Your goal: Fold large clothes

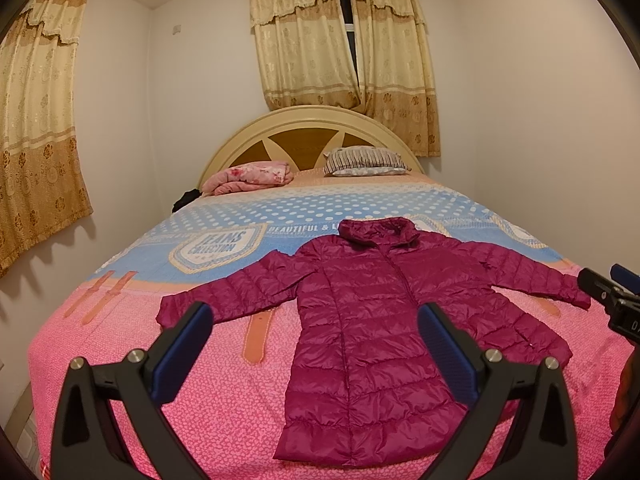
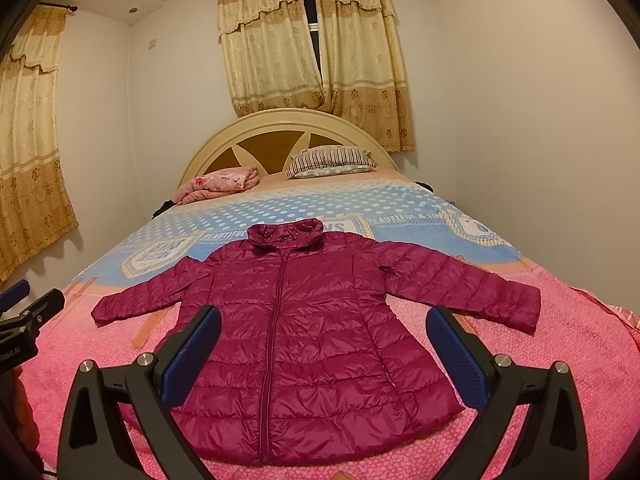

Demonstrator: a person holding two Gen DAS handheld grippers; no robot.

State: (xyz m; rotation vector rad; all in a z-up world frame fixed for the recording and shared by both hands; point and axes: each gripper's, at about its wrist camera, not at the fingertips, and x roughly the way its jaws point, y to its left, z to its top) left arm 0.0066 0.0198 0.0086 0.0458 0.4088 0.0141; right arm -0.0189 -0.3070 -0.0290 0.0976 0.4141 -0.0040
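A magenta quilted puffer jacket [image 1: 372,312] lies flat and zipped on the bed, front up, collar toward the headboard, both sleeves spread out. It also shows in the right wrist view [image 2: 304,332]. My left gripper [image 1: 316,324] is open and empty, held above the jacket's hem on its left side. My right gripper [image 2: 324,328] is open and empty, held above the hem near the middle. The right gripper's fingers [image 1: 612,292] show at the right edge of the left wrist view. The left gripper's fingers [image 2: 28,312] show at the left edge of the right wrist view.
The bed [image 1: 120,360] has a pink and blue cover. A folded pink blanket [image 1: 248,176] and a striped pillow [image 1: 364,162] lie by the curved headboard [image 1: 304,128]. Walls stand close on both sides. Curtains [image 1: 340,48] hang behind.
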